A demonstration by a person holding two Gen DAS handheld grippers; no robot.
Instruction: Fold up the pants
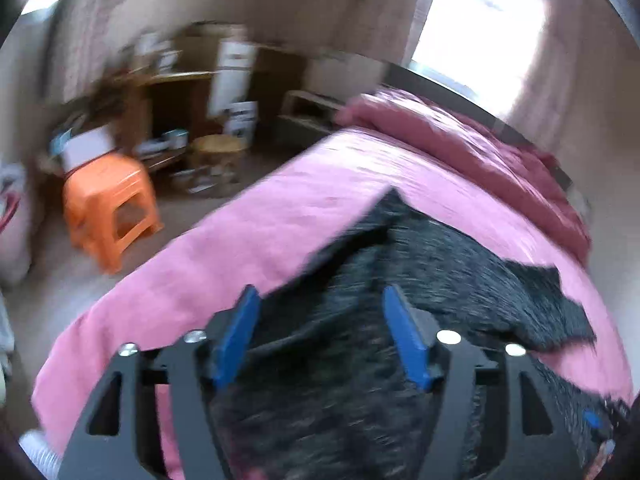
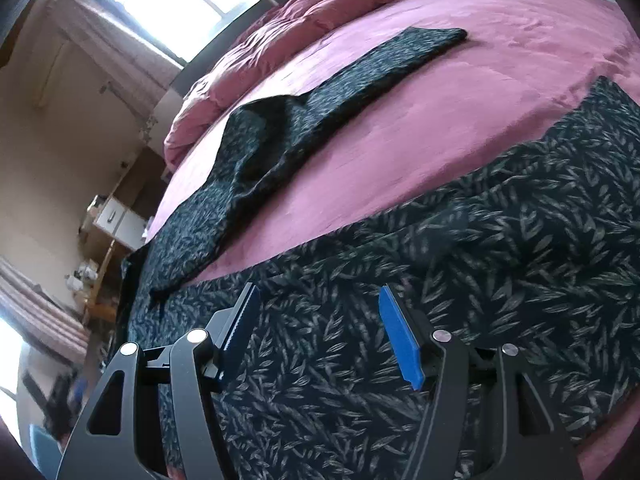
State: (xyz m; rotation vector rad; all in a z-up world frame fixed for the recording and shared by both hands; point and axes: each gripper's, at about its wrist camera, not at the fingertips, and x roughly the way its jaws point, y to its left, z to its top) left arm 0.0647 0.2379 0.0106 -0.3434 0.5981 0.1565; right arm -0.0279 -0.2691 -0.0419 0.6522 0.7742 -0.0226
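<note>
I hold two grippers, one in each hand. My left gripper [image 1: 320, 300] stands with its two blue pads [image 1: 236, 340] spread wide and nothing pinched between them; the picture is smeared by motion. My right gripper [image 2: 316, 300] also has its two blue pads [image 2: 400, 340] spread apart, gripping nothing, poised over the fabric.

Task item: one pair of pants [image 2: 400, 300], dark cloth with a pale leaf print. It lies spread on the bed directly under both grippers. In the right wrist view, one leg [image 2: 320, 112] runs away across the bed toward the quilt, and the wider part lies beneath the pads. In the left wrist view, the pants [image 1: 420, 260] fill the space under the pads, with a pointed fold at the far end.

Surface: one bed with a pink sheet [image 1: 260, 232], smooth, with light creases. One bunched, darker pink quilt [image 1: 460, 140] lies at the far end of the bed.

Room: one bright window [image 1: 480, 28]. One orange plastic stool [image 1: 108, 208] stands on the floor beside the bed. A wooden desk [image 1: 180, 80] with blurred clutter stands against the wall. No writing is legible in either view.
</note>
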